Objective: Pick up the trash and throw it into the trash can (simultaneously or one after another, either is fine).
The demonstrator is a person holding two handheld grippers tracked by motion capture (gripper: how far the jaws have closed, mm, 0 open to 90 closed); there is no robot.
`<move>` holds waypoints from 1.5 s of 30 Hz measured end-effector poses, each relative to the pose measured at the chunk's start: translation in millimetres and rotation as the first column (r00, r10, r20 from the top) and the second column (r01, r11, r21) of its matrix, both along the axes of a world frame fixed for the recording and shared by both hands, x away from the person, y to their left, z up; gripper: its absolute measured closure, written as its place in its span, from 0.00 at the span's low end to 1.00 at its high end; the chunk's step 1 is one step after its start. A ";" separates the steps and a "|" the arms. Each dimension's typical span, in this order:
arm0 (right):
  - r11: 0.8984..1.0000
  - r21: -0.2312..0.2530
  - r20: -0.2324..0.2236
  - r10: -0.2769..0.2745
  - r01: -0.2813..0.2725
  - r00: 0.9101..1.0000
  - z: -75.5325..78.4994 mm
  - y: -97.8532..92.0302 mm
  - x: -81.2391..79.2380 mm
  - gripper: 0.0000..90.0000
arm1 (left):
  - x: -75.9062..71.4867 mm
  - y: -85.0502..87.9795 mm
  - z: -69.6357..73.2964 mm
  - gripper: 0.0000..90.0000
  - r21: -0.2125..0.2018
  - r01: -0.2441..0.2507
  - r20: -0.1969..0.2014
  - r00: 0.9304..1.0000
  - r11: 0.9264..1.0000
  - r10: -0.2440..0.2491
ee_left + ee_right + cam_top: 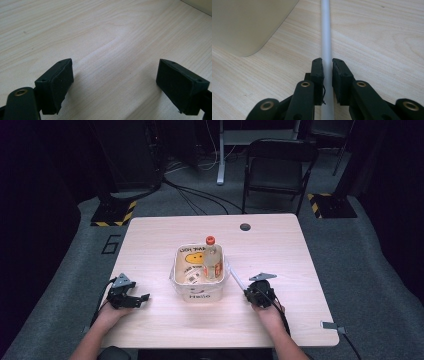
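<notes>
A thin white rod lies on the wooden table just right of a white bin. My right gripper holds its near end. In the right gripper view the rod runs straight away between the two black pads, and my right gripper is shut on it, with the bin's wall at the upper left. A clear bottle with an orange cap stands upright in the bin. My left gripper rests left of the bin; its jaws stand wide open over bare wood.
A round cable hole sits near the table's far edge. A black folding chair stands behind the table. A small grey piece lies at the front right corner. Cables cross the floor beyond.
</notes>
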State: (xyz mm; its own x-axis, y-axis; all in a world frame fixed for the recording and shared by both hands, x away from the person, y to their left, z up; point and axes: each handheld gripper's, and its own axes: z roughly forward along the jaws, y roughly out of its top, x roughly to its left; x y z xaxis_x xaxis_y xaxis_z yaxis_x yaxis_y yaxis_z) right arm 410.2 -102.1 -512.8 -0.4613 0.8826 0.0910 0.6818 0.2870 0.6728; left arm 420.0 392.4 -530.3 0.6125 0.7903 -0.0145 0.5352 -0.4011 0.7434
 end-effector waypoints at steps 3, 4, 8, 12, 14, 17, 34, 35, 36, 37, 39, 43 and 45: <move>1.000 -0.009 0.013 0.003 -0.003 1.000 -0.6 1.0 -0.8 0.88 | 0.1 0.2 0.1 0.16 0.002 0.002 0.001 1.000 1.000 -0.002; 1.000 -0.014 0.017 0.002 -0.002 1.000 -0.8 1.3 -0.9 0.88 | 0.3 0.2 0.0 0.16 0.002 0.002 0.003 1.000 1.000 -0.002; 1.000 -0.031 0.034 0.006 -0.004 0.999 -1.3 3.5 -1.9 0.88 | 0.2 0.1 0.0 0.16 0.002 0.002 0.003 1.000 1.000 -0.002; 0.999 -0.034 0.030 0.004 -0.003 1.000 -1.1 4.2 -2.2 0.89 | 0.2 0.2 0.1 0.16 0.003 0.002 0.003 1.000 1.000 -0.002; 0.999 -0.043 0.037 0.013 -0.011 0.999 -1.1 4.1 -1.8 0.89 | 0.2 0.0 0.0 0.16 0.001 0.000 0.002 1.000 1.000 0.000; 0.999 -0.036 0.027 0.011 -0.010 1.000 -0.4 2.8 0.0 0.89 | 0.2 0.1 0.0 0.16 0.000 0.000 0.002 1.000 1.000 0.000; 0.998 0.055 -0.037 0.039 -0.037 0.999 17.7 -14.4 4.4 0.89 | 0.2 0.1 0.0 0.16 0.000 0.000 0.003 1.000 1.000 0.000; 0.998 0.050 -0.026 0.047 -0.046 0.999 19.6 -15.0 4.1 0.89 | 0.2 0.0 -0.1 0.16 -0.002 0.000 0.001 1.000 1.000 0.000; 0.998 0.056 -0.028 0.042 -0.041 0.999 21.8 -14.6 3.0 0.89 | 0.2 0.1 0.0 0.16 0.000 0.000 0.002 1.000 1.000 0.000; 0.998 0.050 -0.021 0.049 -0.048 0.999 23.5 -15.6 2.7 0.89 | 0.2 0.1 0.0 0.16 0.000 0.001 0.002 1.000 1.000 -0.001; 0.997 0.049 -0.022 0.052 -0.051 0.998 27.5 -16.9 1.7 0.89 | 0.2 0.1 0.0 0.16 0.000 0.000 0.003 1.000 1.000 0.000; 0.997 0.049 -0.014 0.059 -0.058 0.998 34.0 -21.8 1.0 0.89 | 0.1 0.0 -0.2 0.16 -0.003 -0.001 0.002 1.000 1.000 0.001; 0.997 0.052 -0.012 0.059 -0.058 0.998 38.2 -25.1 -0.1 0.89 | 0.2 0.1 -0.1 0.16 -0.001 0.000 0.003 1.000 1.000 0.000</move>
State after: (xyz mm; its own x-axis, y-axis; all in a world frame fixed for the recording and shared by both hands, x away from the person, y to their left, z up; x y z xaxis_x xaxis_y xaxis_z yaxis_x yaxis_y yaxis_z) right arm 410.1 -127.2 -474.6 -0.5103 0.8481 0.1423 0.6739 0.2916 0.6788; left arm 420.2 392.4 -530.4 0.6127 0.7902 -0.0133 0.5332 -0.4009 0.7450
